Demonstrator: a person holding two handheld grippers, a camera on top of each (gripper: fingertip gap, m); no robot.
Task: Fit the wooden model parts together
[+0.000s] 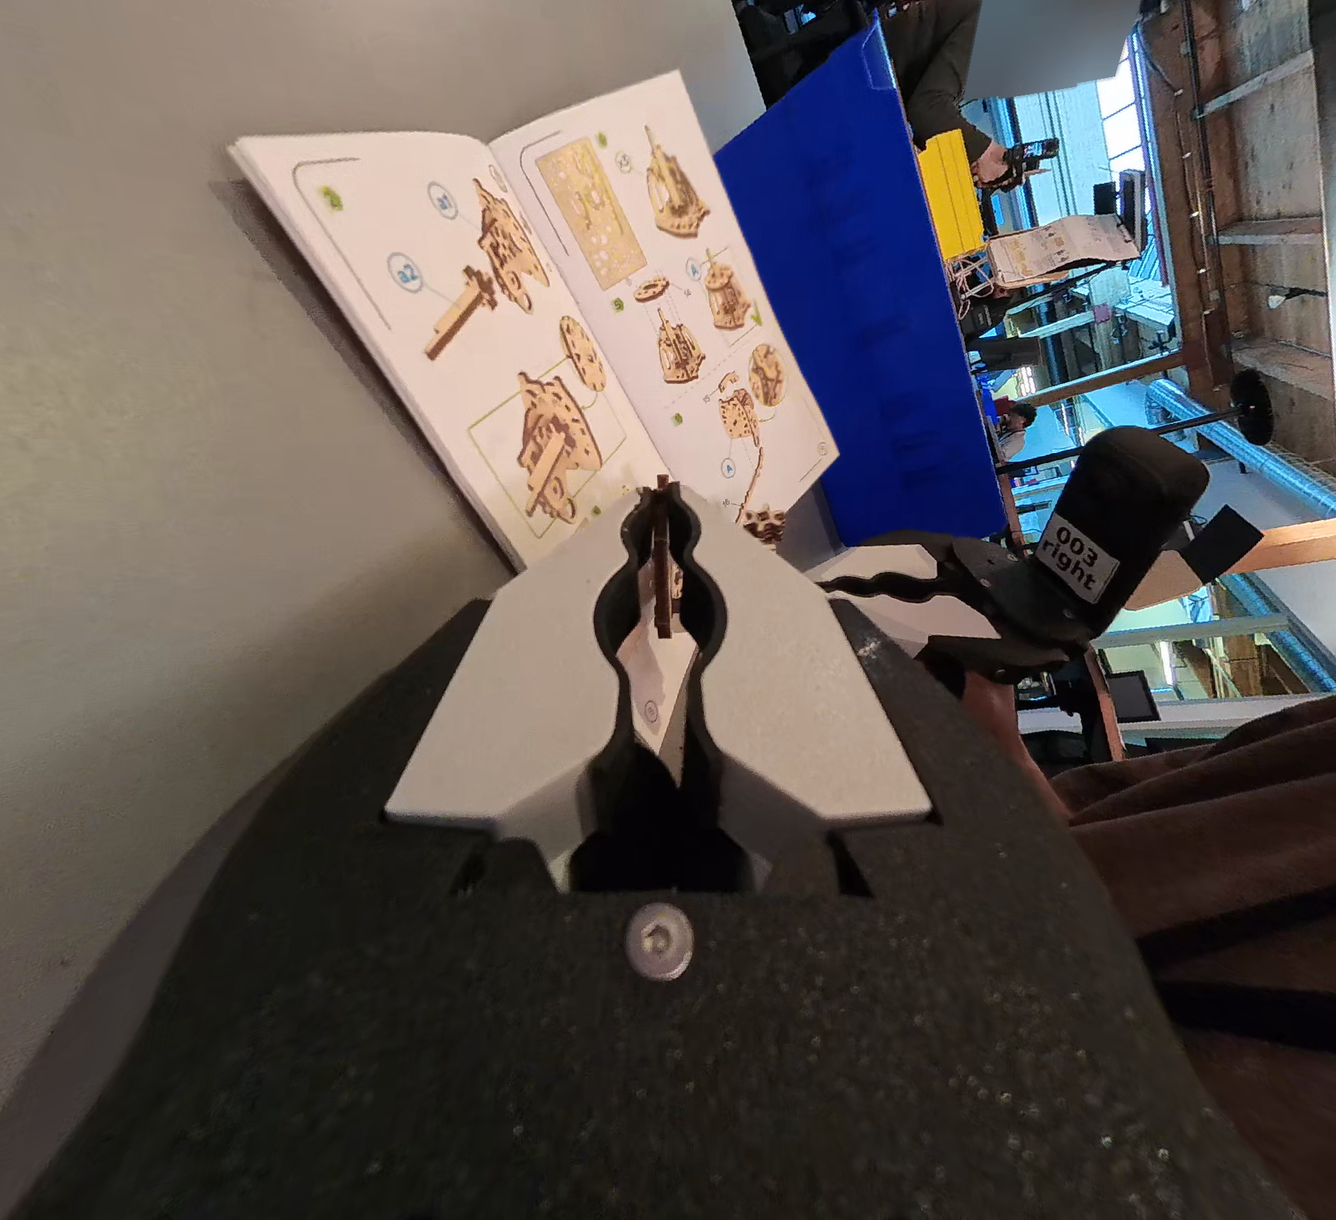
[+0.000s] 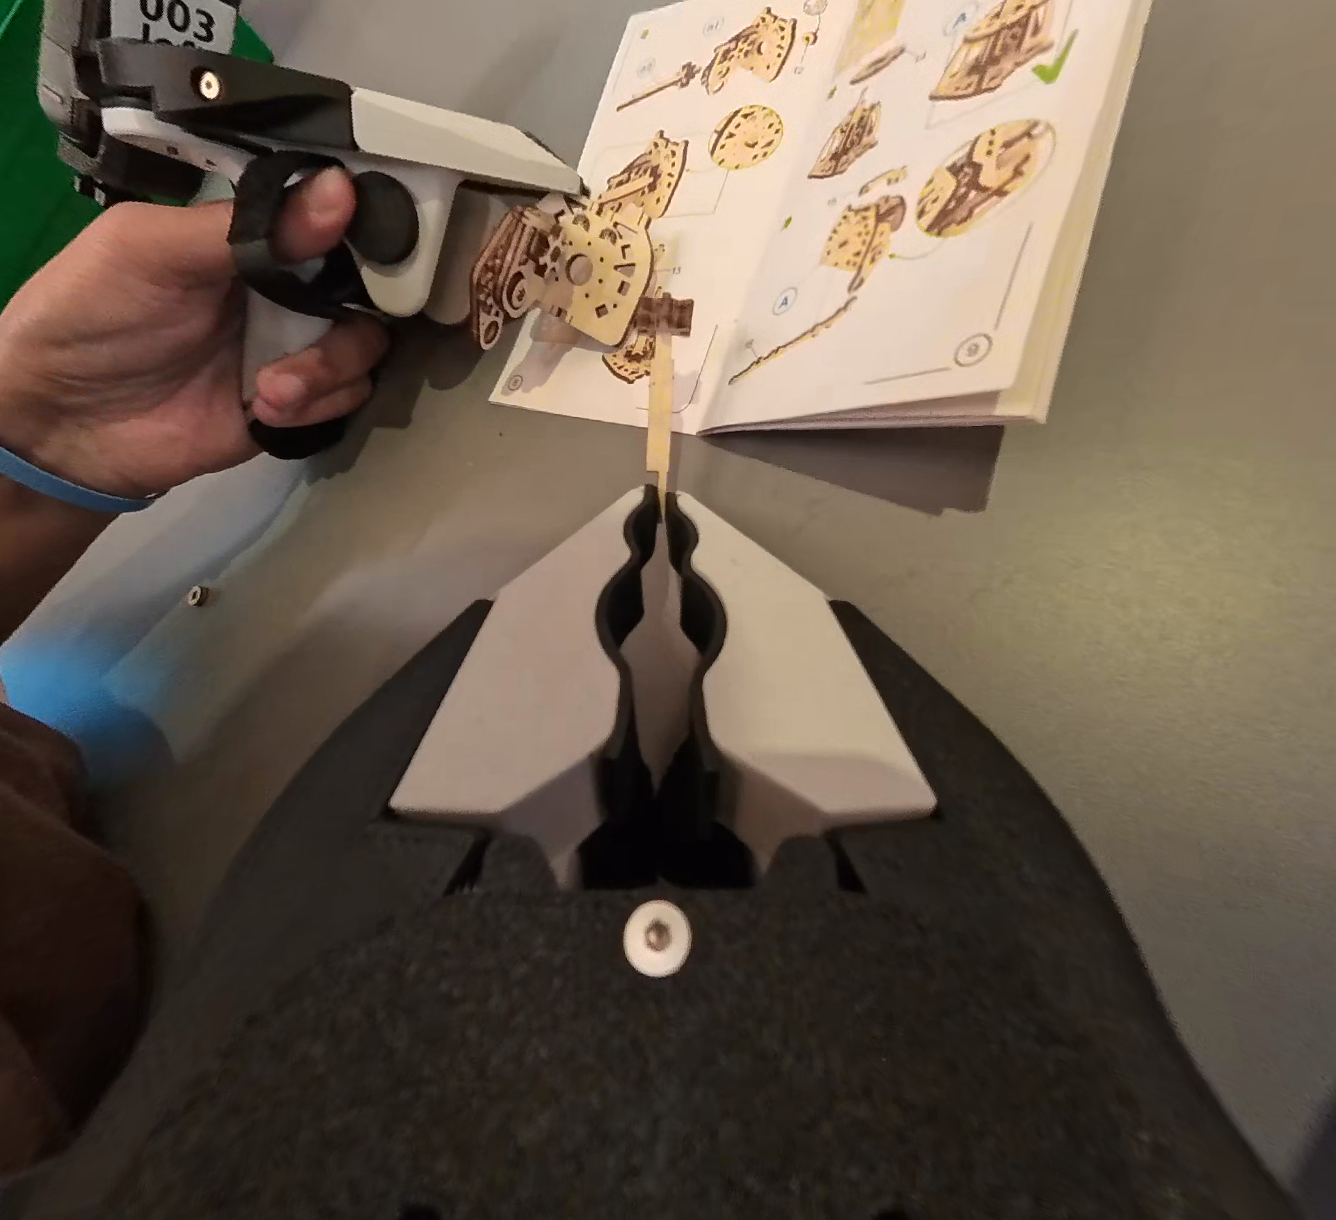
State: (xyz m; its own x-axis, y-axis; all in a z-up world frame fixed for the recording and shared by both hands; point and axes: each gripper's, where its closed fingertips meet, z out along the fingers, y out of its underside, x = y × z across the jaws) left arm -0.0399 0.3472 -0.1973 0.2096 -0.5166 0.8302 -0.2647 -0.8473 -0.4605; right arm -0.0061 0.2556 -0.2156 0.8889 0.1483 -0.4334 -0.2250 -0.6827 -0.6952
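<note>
Grey table (image 2: pixel 1084 607) bearing an open instruction booklet (image 2: pixel 904 187). Above its left page, the left gripper (image 2: pixel 578 191), held in a hand (image 2: pixel 144 346), clamps the wooden gear assembly (image 2: pixel 578 274). The right gripper (image 2: pixel 661 498) pinches a thin wooden shaft (image 2: pixel 661 404), its far end touching the assembly.

Even, soft indoor light falls on the grey table (image 2: pixel 1084 607); beyond the jaws the open booklet (image 2: pixel 904 209) throws a dull shadow toward them. Far past the left jaws, windows (image 1: pixel 1128 122) glare pale blue. Both views bow at the edges. Nearest the lens the gripper bodies go soft, perhaps from focus.
</note>
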